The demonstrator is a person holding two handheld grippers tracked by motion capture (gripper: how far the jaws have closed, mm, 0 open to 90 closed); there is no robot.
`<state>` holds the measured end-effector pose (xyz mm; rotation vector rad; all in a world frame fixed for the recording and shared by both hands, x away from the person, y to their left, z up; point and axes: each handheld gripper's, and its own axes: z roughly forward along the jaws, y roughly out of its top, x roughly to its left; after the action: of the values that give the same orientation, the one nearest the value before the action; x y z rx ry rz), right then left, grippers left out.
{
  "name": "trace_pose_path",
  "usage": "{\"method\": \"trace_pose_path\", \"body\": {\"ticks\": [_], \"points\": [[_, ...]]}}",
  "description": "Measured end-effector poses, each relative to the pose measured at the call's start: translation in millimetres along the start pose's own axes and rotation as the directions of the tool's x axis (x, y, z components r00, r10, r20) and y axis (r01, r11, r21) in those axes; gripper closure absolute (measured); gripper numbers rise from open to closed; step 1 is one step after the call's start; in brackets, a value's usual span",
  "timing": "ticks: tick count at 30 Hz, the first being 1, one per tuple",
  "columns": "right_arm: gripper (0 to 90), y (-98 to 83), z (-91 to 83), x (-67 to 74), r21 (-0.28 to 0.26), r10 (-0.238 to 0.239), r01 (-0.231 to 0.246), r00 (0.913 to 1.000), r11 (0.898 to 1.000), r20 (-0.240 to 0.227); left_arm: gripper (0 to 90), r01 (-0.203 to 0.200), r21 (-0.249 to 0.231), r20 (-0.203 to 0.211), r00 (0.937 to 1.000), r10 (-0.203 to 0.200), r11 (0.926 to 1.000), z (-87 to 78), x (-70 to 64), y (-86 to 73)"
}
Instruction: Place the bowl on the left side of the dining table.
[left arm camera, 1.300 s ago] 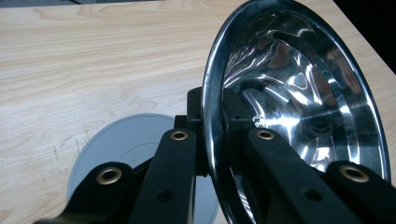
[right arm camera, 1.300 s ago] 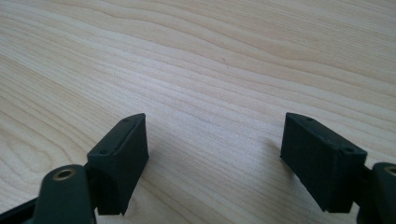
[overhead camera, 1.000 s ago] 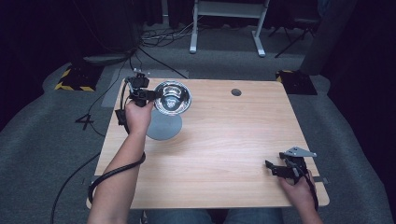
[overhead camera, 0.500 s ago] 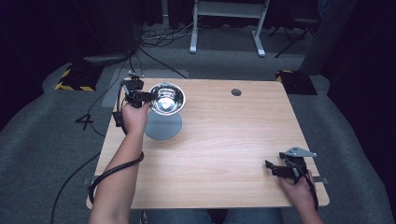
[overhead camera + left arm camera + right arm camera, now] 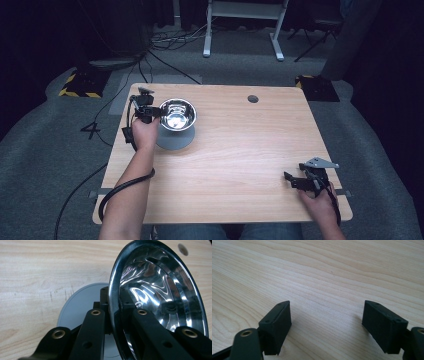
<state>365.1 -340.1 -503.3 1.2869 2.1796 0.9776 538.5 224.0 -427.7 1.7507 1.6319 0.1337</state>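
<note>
- Bowl [image 5: 177,114]: polished steel, stiff, likely light and slippery; the thin rim is the place to pinch.
- It hangs at ten o'clock on the bench [image 5: 240,165], over a grey disc [image 5: 175,140], perhaps not touching.
- My left tool [image 5: 150,112] is clamped on its rim.
- My right tool [image 5: 300,181] gapes wide at four o'clock, empty.

No readable text or labels
</note>
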Motion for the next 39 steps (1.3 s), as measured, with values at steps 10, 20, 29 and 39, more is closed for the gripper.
{"method": "trace_pose_path", "body": {"ticks": [10, 20, 29, 39], "points": [[23.2, 0.0, 0.0, 0.0, 0.000, 0.000, 0.000, 1.0000, 1.000, 0.000, 84.9, 0.013, 0.046, -0.015, 0.9998, -0.012, 0.9989, 17.0, 9.2, -16.7], [23.2, 0.0, 0.0, -0.1, 0.000, 0.000, 0.000, 1.0000, 1.000, 0.000, 84.8, 0.023, 0.061, -0.019, 0.9996, -0.022, 0.9979, 21.5, 14.9, -20.4], [23.2, 0.0, 0.0, -0.1, 0.000, 0.000, 0.000, 1.0000, 1.000, 0.000, 84.4, 0.033, 0.080, -0.018, 0.9993, -0.032, 0.9962, 21.4, 19.1, -21.1], [23.2, 0.0, 0.0, -0.1, 0.000, 0.000, 0.000, 1.0000, 1.000, 0.000, 85.0, 0.053, 0.085, -0.026, 0.9983, -0.051, 0.9950, 20.5, 23.9, -24.2]]}}
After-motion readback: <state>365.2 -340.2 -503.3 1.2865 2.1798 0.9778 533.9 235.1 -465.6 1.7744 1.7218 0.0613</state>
